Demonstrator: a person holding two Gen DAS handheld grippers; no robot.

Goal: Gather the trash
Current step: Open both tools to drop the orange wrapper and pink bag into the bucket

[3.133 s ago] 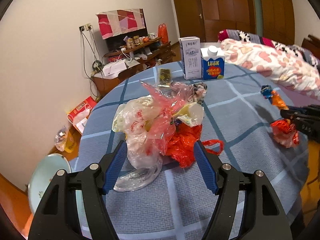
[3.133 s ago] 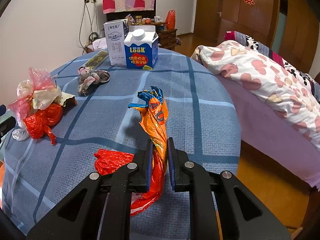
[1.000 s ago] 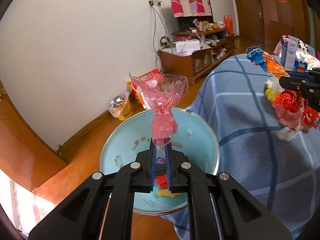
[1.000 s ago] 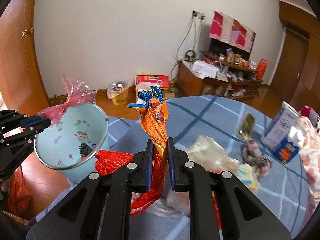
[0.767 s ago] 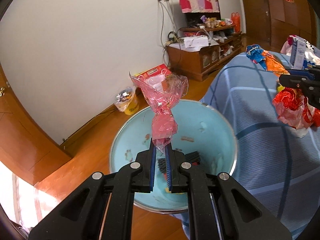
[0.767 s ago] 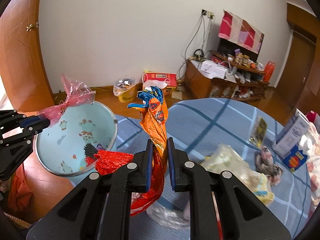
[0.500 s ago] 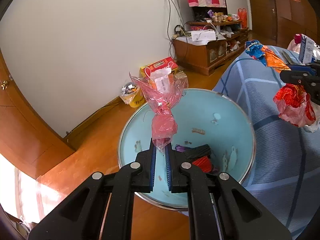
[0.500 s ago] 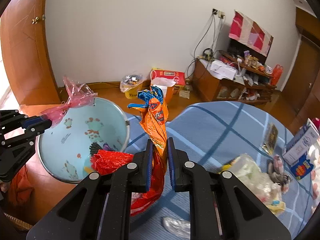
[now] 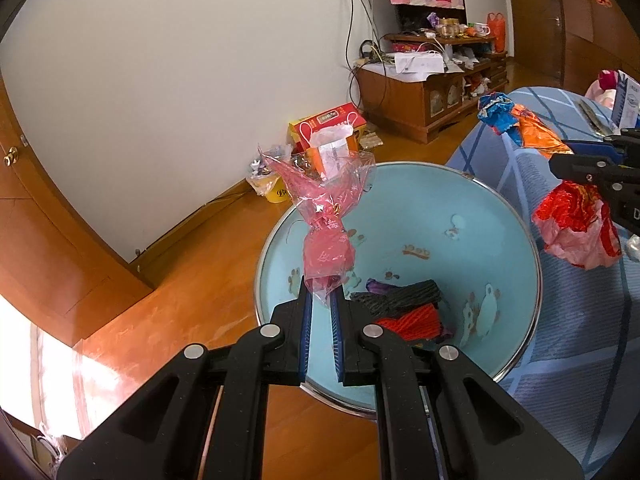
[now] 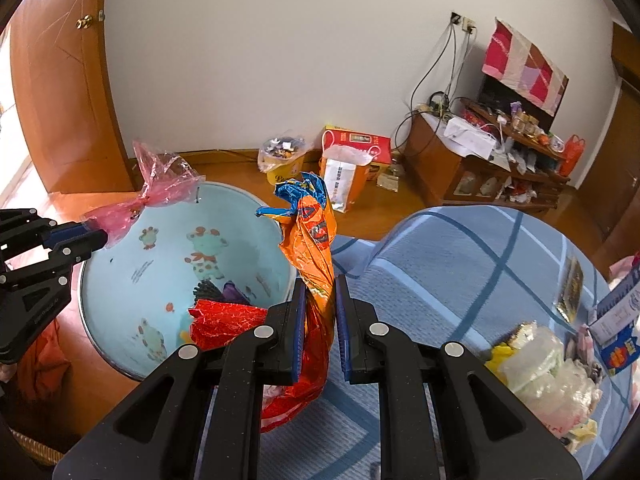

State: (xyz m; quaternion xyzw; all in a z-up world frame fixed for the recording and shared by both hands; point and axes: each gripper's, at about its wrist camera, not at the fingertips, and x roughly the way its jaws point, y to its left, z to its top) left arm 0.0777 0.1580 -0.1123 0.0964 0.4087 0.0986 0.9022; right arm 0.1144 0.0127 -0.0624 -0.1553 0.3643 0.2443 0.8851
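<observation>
Both claws nearer the bin, left claw clamping pink wrapper.

A wooden cabinet, cluttered with small items, is set against the white wall. A red carton is placed on the wooden floor beside it. A patchwork cloth is hung above.

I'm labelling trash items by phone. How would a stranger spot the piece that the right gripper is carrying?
Find the pale blue bin beside the blue checked table. At its table-side rim, the right gripper pinches an orange snack wrapper with a crumpled blue top, unlike the see-through pink bag opposite.
</observation>
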